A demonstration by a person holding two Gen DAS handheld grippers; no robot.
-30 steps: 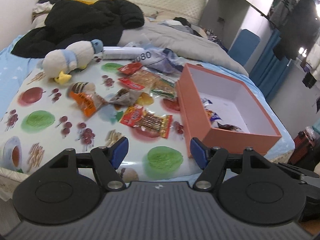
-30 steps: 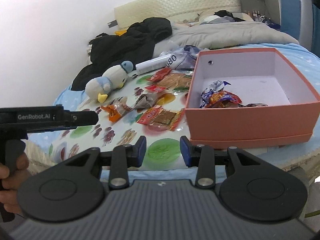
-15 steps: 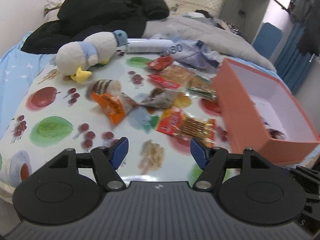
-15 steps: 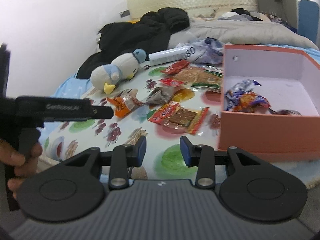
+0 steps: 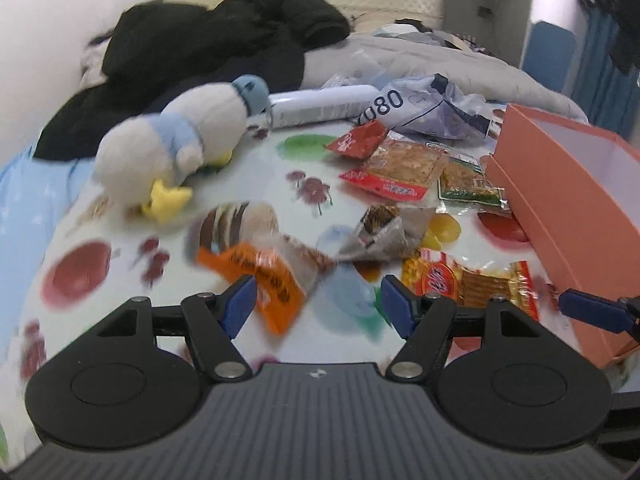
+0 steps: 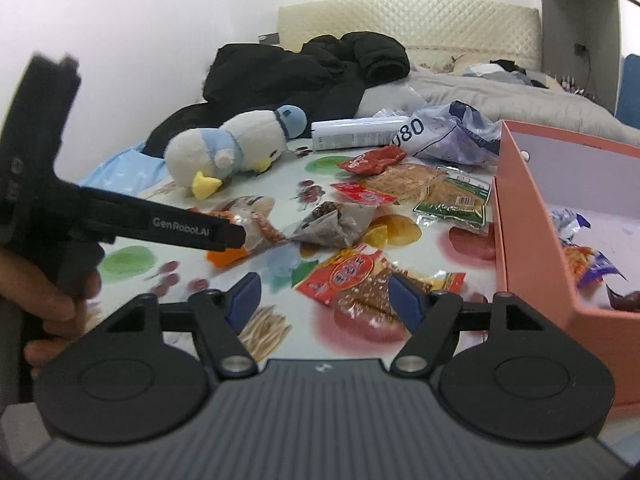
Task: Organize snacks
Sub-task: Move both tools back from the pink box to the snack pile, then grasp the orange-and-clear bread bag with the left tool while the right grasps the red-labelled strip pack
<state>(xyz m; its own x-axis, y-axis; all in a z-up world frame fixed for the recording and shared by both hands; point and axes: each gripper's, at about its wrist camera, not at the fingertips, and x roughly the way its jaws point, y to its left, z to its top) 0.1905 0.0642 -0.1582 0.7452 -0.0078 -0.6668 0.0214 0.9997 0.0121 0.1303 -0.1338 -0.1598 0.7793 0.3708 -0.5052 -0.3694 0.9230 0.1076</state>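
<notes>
Right now your left hand-held gripper [image 5: 316, 300] hangs released and empty over the orange snack packet [image 5: 260, 276], which lies just ahead toward its left finger, long axis slanting near-right. Your right hand-held gripper [image 6: 322, 298] is opening, nothing between its jaws, the red packet [image 6: 360, 280] just ahead. The box [image 6: 532, 248] sits right; its far side is cut off, and blur smears the orange packet's edges.
</notes>
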